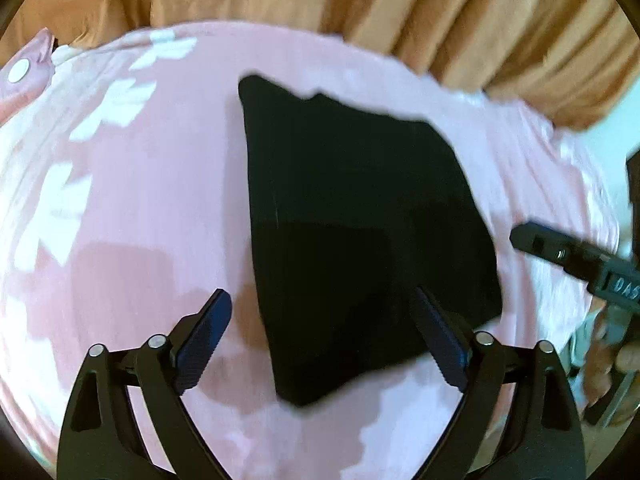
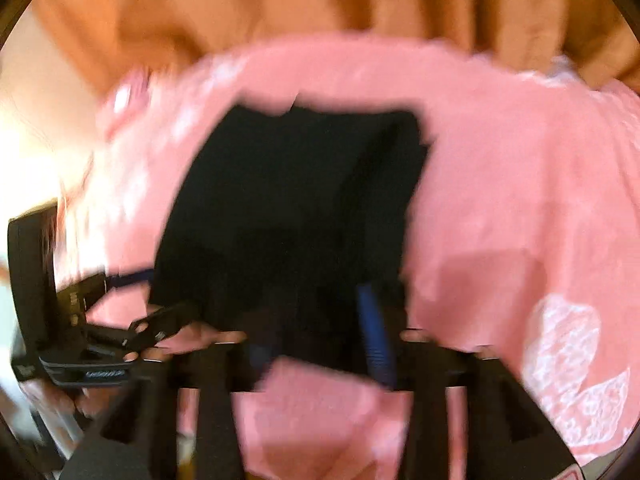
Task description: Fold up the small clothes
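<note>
A black garment [image 1: 360,232] lies folded flat on a pink cloth with white flowers [image 1: 132,200]. My left gripper [image 1: 320,336] is open just above its near left corner, one finger over the pink cloth, the other over the garment. In the blurred right wrist view the garment [image 2: 288,208] fills the middle. My right gripper [image 2: 320,344] hovers at its near edge with a gap between the blue pads [image 2: 374,336]; nothing is seen held. The right gripper also shows in the left wrist view [image 1: 568,256] at the right edge. The left gripper shows in the right wrist view [image 2: 132,312], low left.
Orange curtains [image 1: 440,12] hang behind the pink-covered surface [image 2: 520,184]. A pink item with a white round button [image 1: 20,70] lies at the far left edge. The surface's right edge drops off near the right gripper.
</note>
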`<act>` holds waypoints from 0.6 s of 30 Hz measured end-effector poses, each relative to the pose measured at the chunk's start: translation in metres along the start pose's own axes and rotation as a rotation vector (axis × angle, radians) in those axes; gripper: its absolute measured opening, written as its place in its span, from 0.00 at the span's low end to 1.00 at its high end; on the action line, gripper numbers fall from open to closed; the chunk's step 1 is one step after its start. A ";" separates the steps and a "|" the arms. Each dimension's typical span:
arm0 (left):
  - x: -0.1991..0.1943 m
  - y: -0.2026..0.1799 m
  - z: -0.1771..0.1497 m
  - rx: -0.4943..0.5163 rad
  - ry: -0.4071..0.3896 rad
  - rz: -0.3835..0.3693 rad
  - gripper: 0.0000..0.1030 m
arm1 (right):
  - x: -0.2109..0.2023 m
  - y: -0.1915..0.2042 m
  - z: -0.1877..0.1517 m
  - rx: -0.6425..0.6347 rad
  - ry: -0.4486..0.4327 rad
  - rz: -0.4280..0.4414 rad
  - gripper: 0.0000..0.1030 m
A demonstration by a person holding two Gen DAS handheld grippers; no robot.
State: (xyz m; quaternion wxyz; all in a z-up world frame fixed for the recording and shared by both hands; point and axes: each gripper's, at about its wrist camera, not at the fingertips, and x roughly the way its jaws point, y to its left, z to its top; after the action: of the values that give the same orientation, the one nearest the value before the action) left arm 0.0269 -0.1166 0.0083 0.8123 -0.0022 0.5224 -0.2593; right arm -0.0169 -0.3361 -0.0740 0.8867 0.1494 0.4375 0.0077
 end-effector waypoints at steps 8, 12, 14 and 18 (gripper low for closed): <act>0.051 0.022 0.032 -0.141 0.034 -0.041 0.89 | 0.074 -0.040 0.021 0.233 0.088 0.139 0.64; 0.052 0.007 0.037 -0.055 0.021 -0.055 0.67 | 0.081 -0.026 0.017 0.144 0.061 0.098 0.64; 0.051 0.005 0.044 -0.055 0.030 -0.077 0.55 | 0.080 -0.018 0.021 0.121 0.054 0.113 0.43; 0.031 0.002 0.060 -0.032 -0.002 -0.119 0.25 | 0.057 0.002 0.035 0.066 -0.006 0.092 0.19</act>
State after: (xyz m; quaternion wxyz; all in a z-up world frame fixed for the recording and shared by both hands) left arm 0.0885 -0.1443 0.0089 0.7959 -0.0465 0.5245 -0.2988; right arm 0.0452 -0.3349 -0.0973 0.8811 0.1988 0.4277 0.0336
